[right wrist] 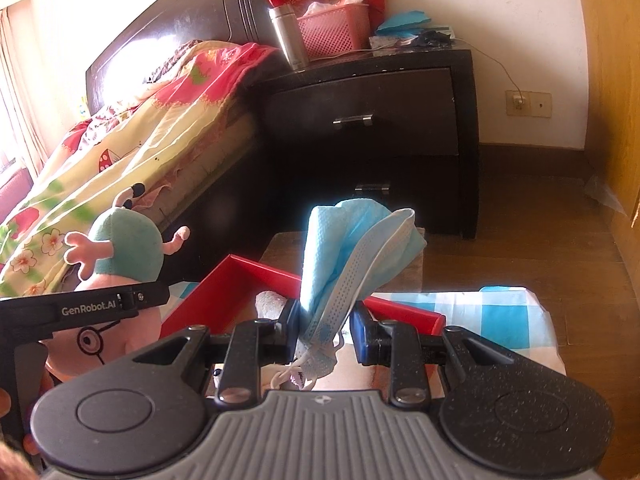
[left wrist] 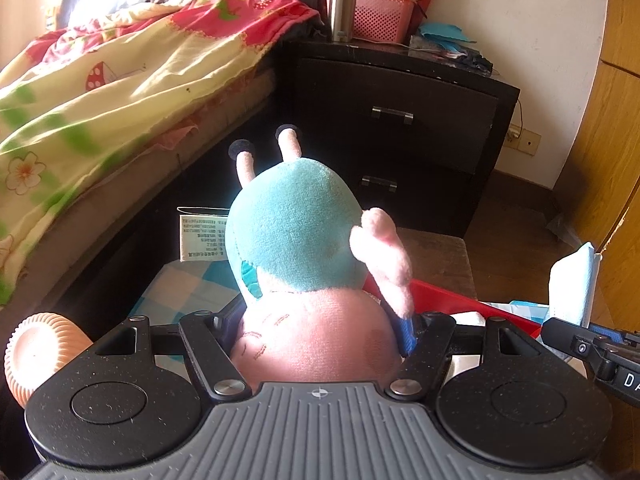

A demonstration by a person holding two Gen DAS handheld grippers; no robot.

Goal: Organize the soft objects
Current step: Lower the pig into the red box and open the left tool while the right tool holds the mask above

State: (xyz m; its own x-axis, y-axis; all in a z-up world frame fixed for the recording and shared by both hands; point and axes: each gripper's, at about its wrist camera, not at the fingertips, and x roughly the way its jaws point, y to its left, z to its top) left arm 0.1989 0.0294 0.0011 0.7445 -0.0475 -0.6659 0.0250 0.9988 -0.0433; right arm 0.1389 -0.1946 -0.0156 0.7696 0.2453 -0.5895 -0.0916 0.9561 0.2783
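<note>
Plush, pink and teal — the toy (left wrist: 308, 264) fills the centre of the left wrist view, head-down between the fingers of the left gripper (left wrist: 320, 332), which are closed on its pink head; its legs point up toward the nightstand (left wrist: 400, 120) at upper centre. At the far left of that view, a ribbed peach object (left wrist: 36, 352) sits by the gripper body; the quilt (left wrist: 100, 80) covers the upper left. Below the toy, a checked cloth (left wrist: 188, 288) shows, and at lower right an edge of the red box (left wrist: 448, 296).

In the right wrist view, the toy (right wrist: 120, 248) appears at left, above the left gripper's arm. At centre, the box (right wrist: 240, 276) lies open, a pale soft item (right wrist: 272, 304) already inside. The right gripper (right wrist: 324, 328) holds blue masks (right wrist: 352, 248) upright; its fingers are pressed on the lower folds, just over the box's near rim.

Step in hand, as judged: both soft things are lifted and carried toward the box. The next move calls for lowering each over the box interior — masks first, being nearest — then opening the fingers. The toy looks bulky for the box, so it may need pressing down or a place beside it.
</note>
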